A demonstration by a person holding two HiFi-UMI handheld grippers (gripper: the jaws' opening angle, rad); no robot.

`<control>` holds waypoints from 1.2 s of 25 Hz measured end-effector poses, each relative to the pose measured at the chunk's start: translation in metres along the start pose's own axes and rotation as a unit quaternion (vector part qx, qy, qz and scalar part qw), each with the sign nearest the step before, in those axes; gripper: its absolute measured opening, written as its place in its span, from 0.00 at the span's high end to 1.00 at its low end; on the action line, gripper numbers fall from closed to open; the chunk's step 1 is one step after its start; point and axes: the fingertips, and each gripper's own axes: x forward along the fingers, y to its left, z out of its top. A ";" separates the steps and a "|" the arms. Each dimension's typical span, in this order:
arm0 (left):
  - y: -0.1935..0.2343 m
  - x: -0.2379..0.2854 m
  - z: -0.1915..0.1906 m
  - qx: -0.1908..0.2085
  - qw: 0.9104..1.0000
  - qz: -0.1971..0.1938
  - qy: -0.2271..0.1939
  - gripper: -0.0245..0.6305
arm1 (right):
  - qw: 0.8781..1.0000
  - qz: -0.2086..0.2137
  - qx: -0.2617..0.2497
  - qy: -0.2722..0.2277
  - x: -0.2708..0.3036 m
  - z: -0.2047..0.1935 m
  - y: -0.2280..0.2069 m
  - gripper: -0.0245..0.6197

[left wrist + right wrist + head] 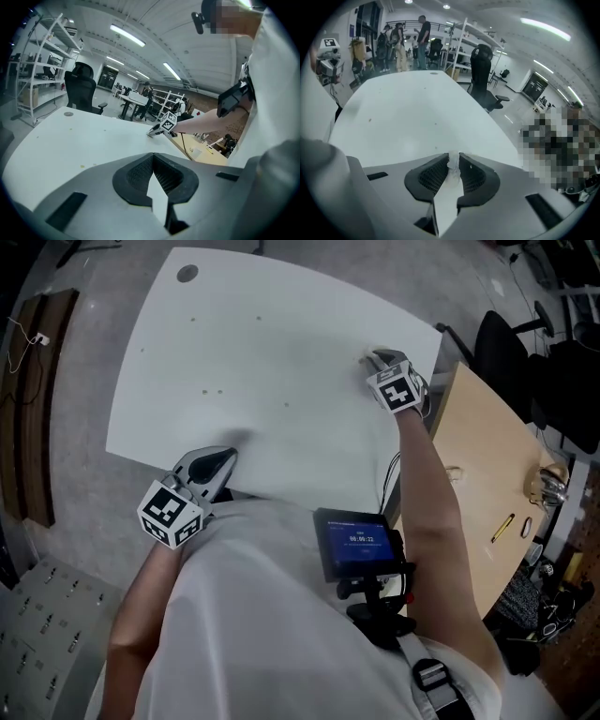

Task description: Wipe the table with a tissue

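The white table [262, 362] fills the middle of the head view. My right gripper [378, 360] points steeply down at the table's far right edge, shut on a crumpled white tissue [453, 165] that sticks out between its pads and seems to touch the table top [408, 108]. The left gripper view shows that gripper [152, 132] low on the table [70, 140]. My left gripper [225, 461] hovers over the near edge, its jaws meeting at the tips [153, 156] with nothing between them. A few small specks [212, 392] dot the surface.
A wooden desk [487, 456] abuts the table's right side, with a pen [502, 527] and metal items on it. A black office chair [502, 343] stands behind. A round grommet [187, 274] sits near the far corner. People and shelving [461, 42] stand beyond the table.
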 end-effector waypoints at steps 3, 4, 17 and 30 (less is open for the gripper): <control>0.005 -0.006 -0.004 -0.013 1.000 0.008 -0.001 0.95 | 1.000 0.000 0.021 0.013 0.003 -0.006 0.003 0.85; 0.007 -0.007 -0.004 -0.015 1.000 0.009 -0.002 0.95 | 0.999 -0.002 0.037 0.008 0.002 -0.006 0.003 0.85; 0.022 -0.008 0.006 -0.002 1.000 -0.013 0.002 0.95 | 0.999 -0.023 0.014 -0.027 -0.010 0.008 0.038 0.93; 0.024 -0.011 0.002 -0.003 1.000 -0.010 0.004 0.95 | 0.998 -0.001 0.031 -0.056 -0.015 0.010 0.003 0.59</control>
